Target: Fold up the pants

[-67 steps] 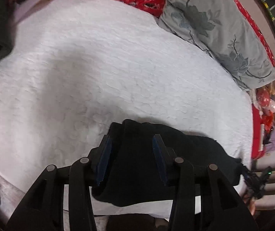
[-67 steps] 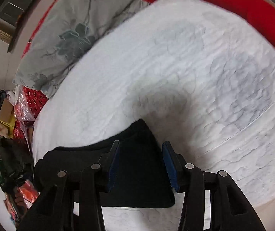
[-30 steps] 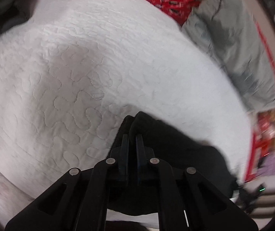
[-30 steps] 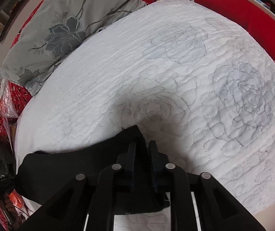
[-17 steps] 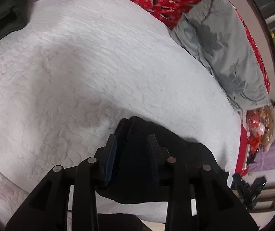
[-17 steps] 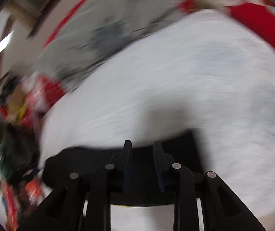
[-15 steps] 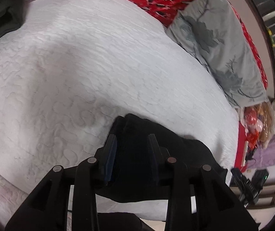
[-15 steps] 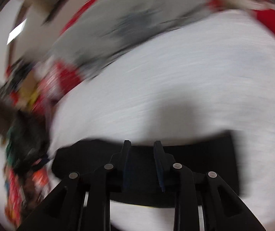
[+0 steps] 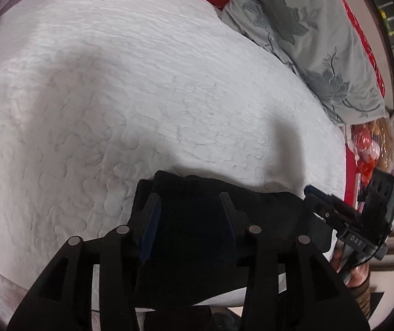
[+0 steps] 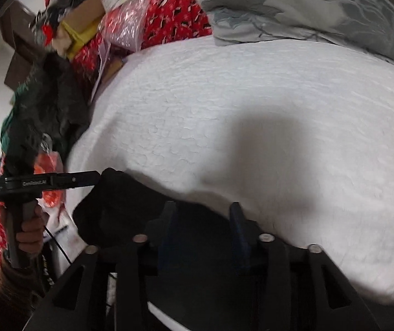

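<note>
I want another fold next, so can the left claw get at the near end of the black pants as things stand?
Probably yes. The left claw hangs right over the black pants on the white quilt, its jaws opening with nothing clamped. The right claw sits off at the other end.

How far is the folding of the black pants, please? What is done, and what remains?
Done: the black pants lie on the white quilt as a compact, layered bundle. In hand: nothing is gripped; the left gripper and the right gripper are opening, pads apart over the cloth. Left: perhaps one more fold or some smoothing; I cannot tell.
</note>
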A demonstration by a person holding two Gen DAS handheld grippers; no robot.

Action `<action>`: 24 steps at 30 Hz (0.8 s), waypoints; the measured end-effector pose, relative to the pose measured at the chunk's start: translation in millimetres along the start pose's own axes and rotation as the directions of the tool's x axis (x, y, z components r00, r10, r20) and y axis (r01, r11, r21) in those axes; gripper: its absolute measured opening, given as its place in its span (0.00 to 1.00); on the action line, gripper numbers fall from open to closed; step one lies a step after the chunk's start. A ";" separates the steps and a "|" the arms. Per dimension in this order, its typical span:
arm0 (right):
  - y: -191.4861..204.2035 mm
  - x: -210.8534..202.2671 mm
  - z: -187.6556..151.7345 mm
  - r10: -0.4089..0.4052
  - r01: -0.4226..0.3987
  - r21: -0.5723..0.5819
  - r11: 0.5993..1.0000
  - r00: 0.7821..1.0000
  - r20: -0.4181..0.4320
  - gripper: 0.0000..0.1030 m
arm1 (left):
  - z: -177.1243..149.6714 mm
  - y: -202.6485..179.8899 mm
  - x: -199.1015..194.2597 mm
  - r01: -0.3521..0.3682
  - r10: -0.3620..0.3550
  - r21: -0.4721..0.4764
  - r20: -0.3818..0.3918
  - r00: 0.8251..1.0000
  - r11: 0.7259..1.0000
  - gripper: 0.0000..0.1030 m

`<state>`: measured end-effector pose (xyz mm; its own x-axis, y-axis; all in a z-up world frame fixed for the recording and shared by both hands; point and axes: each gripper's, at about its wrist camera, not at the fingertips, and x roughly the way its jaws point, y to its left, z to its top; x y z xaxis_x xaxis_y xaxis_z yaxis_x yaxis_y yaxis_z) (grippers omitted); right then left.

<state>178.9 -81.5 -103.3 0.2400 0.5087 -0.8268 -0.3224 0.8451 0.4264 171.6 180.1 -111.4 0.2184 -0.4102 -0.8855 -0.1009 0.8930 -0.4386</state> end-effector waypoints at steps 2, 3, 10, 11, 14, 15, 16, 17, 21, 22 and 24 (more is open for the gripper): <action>0.6 11.4 6.4 0.008 -0.009 -0.020 1.000 0.999 -0.046 0.48 | 0.9 -0.2 1.0 0.017 -0.017 0.013 -0.008 1.000 1.000 0.41; 3.7 16.5 6.1 0.004 -0.007 -0.042 0.999 0.998 -0.069 0.48 | 0.5 0.4 1.3 0.027 -0.027 0.016 -0.011 1.000 1.000 0.43; 25.9 38.5 -1.1 -0.111 0.073 -0.246 0.966 0.983 -0.144 0.15 | -9.0 -0.1 -2.1 -0.020 0.018 0.038 0.047 0.999 0.999 0.08; 30.4 37.6 -2.3 -0.128 0.087 -0.267 0.960 0.982 -0.140 0.11 | -11.3 -1.7 -2.2 -0.030 0.028 0.042 0.046 0.999 0.999 0.02; 39.9 24.0 -0.2 -0.162 0.138 -0.278 0.951 0.985 -0.064 0.10 | -17.2 -11.0 -14.0 -0.164 0.145 0.094 0.178 0.973 0.982 0.02; 36.0 20.6 3.0 -0.156 0.143 -0.246 0.959 0.987 -0.037 0.10 | -15.8 -10.8 -9.7 -0.204 0.183 0.101 0.181 0.966 0.974 0.02; 28.7 23.6 5.1 -0.157 0.147 -0.205 0.968 0.987 -0.035 0.10 | -13.3 -6.8 -1.9 -0.214 0.198 0.093 0.153 0.968 0.972 0.02; 23.0 29.1 4.9 -0.155 0.144 -0.181 0.973 0.987 -0.046 0.10 | -12.1 -1.6 3.3 -0.220 0.208 0.076 0.136 0.969 0.973 0.02; 17.7 40.3 -0.2 -0.162 0.155 -0.143 0.977 0.986 -0.039 0.12 | -11.7 10.3 0.0 -0.215 0.207 0.043 0.141 0.968 0.976 0.02; 19.3 39.9 0.1 -0.164 0.158 -0.139 0.978 0.986 -0.037 0.16 | -10.5 15.7 -5.0 -0.187 0.183 0.017 0.138 0.973 0.982 0.02; 23.2 35.6 4.0 -0.160 0.156 -0.121 0.980 0.987 -0.025 0.21 | -8.9 31.1 -20.4 -0.106 0.112 -0.050 0.139 0.984 0.993 0.02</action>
<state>183.6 -43.2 -121.3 0.2655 0.3628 -0.8932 -0.3900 0.8877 0.2447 155.5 214.6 -108.4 0.3389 -0.2779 -0.8989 -0.1719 0.9210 -0.3496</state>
